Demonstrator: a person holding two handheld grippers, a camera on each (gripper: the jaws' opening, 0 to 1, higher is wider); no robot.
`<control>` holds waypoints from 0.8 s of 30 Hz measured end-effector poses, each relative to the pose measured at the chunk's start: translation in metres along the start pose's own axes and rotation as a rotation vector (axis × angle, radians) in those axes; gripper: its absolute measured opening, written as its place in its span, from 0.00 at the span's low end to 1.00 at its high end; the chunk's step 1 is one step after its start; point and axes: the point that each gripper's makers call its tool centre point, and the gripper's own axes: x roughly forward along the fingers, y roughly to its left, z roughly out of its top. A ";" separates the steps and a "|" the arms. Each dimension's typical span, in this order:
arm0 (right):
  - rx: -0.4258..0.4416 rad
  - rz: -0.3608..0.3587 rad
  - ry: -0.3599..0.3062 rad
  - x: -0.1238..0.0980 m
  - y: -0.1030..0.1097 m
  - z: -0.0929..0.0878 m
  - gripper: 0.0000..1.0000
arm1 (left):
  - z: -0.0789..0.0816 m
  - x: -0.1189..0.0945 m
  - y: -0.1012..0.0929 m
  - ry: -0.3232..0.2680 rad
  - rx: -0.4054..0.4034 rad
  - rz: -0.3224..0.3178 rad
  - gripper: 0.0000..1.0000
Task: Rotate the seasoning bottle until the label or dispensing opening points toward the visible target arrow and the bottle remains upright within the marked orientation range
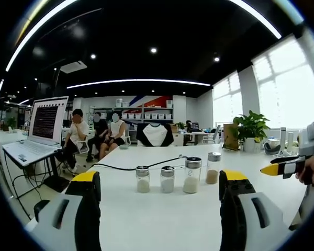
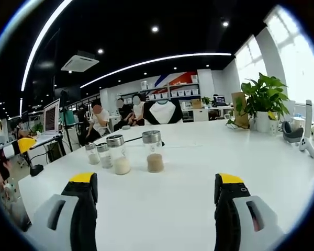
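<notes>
Several glass seasoning bottles with metal caps stand upright in a row on the white table. Two short ones hold white powder. A taller one holds white grains, and another tall one holds brown powder. My left gripper is open, short of the row, with nothing between its jaws. The right gripper enters at the right, held by a hand. In the right gripper view the brown-powder bottle is nearest and the white-grain bottle stands left of it. My right gripper is open and holds nothing.
A black cable runs across the table behind the bottles. An open laptop sits on a desk to the left. A potted plant and small white devices stand at the table's far right. People sit at the back.
</notes>
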 end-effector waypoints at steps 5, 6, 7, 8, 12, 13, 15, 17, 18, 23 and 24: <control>0.007 0.015 -0.005 0.005 0.007 0.005 0.95 | 0.000 0.000 0.000 -0.002 -0.005 -0.001 0.99; 0.007 0.018 -0.007 0.006 0.009 0.006 0.95 | 0.000 0.000 0.000 -0.005 -0.005 0.000 0.99; 0.003 0.023 -0.010 0.007 0.011 0.008 0.95 | -0.001 0.000 0.000 -0.007 -0.001 0.003 0.99; 0.001 0.025 -0.012 0.008 0.013 0.009 0.94 | -0.002 0.001 0.000 -0.004 0.000 0.001 0.99; -0.002 0.042 -0.016 0.015 0.020 0.012 0.94 | -0.005 0.001 -0.003 0.008 -0.007 -0.010 0.99; -0.004 0.049 -0.016 0.017 0.023 0.013 0.94 | -0.005 0.001 -0.003 0.009 -0.006 -0.011 0.99; 0.006 0.063 -0.013 0.021 0.026 0.013 0.94 | -0.005 0.001 -0.003 0.009 -0.009 -0.011 0.99; 0.038 0.098 -0.017 0.026 0.034 0.016 0.94 | -0.005 0.001 -0.003 0.009 -0.011 -0.011 0.99; 0.035 0.098 -0.018 0.028 0.034 0.017 0.93 | -0.004 0.001 -0.002 0.008 -0.011 -0.010 0.99; -0.011 0.119 -0.027 0.040 0.046 0.024 0.94 | -0.004 0.001 -0.004 0.005 -0.030 -0.018 0.99; -0.003 0.136 -0.037 0.043 0.050 0.028 0.93 | -0.005 0.001 -0.003 0.013 -0.023 -0.015 0.99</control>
